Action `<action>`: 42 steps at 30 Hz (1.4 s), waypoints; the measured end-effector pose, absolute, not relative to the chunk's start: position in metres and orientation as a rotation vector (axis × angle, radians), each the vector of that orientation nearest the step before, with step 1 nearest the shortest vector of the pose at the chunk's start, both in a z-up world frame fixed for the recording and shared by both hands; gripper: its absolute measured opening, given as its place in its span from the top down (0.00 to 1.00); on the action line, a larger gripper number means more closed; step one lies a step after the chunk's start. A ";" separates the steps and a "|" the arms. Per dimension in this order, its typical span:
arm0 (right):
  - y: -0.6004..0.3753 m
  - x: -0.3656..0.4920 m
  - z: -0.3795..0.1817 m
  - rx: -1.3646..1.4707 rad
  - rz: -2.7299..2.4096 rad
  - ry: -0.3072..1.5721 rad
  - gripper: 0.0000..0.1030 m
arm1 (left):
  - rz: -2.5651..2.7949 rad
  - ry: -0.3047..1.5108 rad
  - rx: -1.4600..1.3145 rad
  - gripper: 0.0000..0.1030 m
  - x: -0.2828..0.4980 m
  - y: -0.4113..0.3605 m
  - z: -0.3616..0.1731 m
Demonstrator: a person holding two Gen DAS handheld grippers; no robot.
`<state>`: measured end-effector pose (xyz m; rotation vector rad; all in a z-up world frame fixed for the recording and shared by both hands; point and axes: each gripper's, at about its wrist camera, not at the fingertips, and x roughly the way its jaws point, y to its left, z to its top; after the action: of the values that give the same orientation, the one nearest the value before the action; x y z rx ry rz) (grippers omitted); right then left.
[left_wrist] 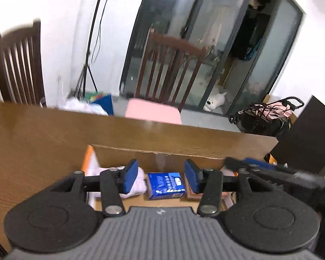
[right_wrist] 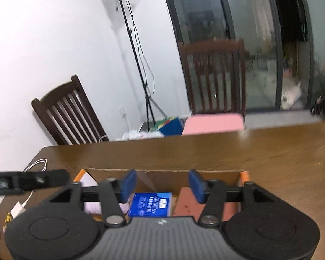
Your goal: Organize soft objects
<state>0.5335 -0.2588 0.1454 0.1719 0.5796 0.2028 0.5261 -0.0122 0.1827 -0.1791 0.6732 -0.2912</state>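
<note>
Both grippers over the cardboard box (left_wrist: 158,153)

My left gripper (left_wrist: 161,176) and right gripper (right_wrist: 162,185) stand parted, holding nothing; I centre on the blue tissue pack (left_wrist: 165,185) before closing.

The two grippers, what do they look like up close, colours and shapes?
Both match. The left gripper and the right gripper each have flat blue pads on black fingers, black linkage arms with silver pivot bolts, two round black discs at the base, and a ribbed grey body bearing a small light logo.
</note>
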 end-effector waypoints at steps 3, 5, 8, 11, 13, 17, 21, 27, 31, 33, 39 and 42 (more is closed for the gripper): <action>-0.269 0.496 0.167 0.076 0.152 0.513 0.23 | -0.275 0.630 -0.109 0.44 0.489 -0.005 0.198; -0.273 0.468 0.177 -0.005 0.101 0.459 0.19 | -0.261 0.598 -0.080 0.36 0.463 0.001 0.203; -0.276 0.432 0.189 -0.046 0.101 0.415 0.12 | -0.260 0.541 -0.083 0.26 0.417 0.012 0.199; -0.282 0.400 0.190 -0.029 0.132 0.393 0.08 | -0.259 0.497 -0.092 0.20 0.370 0.018 0.184; -0.286 0.378 0.185 -0.011 0.140 0.385 0.08 | -0.240 0.456 -0.078 0.18 0.342 0.022 0.174; -0.284 0.327 0.157 0.010 0.169 0.368 0.00 | -0.189 0.365 -0.045 0.02 0.282 0.027 0.145; -0.273 0.287 0.118 0.039 0.207 0.418 0.00 | -0.197 0.368 -0.004 0.00 0.246 0.032 0.108; -0.266 0.247 0.075 0.096 0.227 0.514 0.00 | -0.133 0.421 -0.004 0.00 0.201 0.038 0.067; -0.265 0.219 0.051 0.112 0.219 0.493 0.00 | -0.163 0.455 0.011 0.00 0.192 0.044 0.056; -0.267 0.218 0.041 0.110 0.230 0.501 0.00 | -0.168 0.475 0.022 0.00 0.197 0.043 0.053; -0.265 0.218 0.025 0.126 0.270 0.516 0.00 | -0.184 0.524 -0.031 0.00 0.222 0.040 0.041; -0.256 0.219 0.024 0.060 0.253 0.501 0.00 | -0.190 0.525 -0.030 0.00 0.231 0.036 0.037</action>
<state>0.2193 -0.2559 0.0235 0.0603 0.5014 0.2531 0.2312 0.0357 0.0374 -0.0305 0.5248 -0.1901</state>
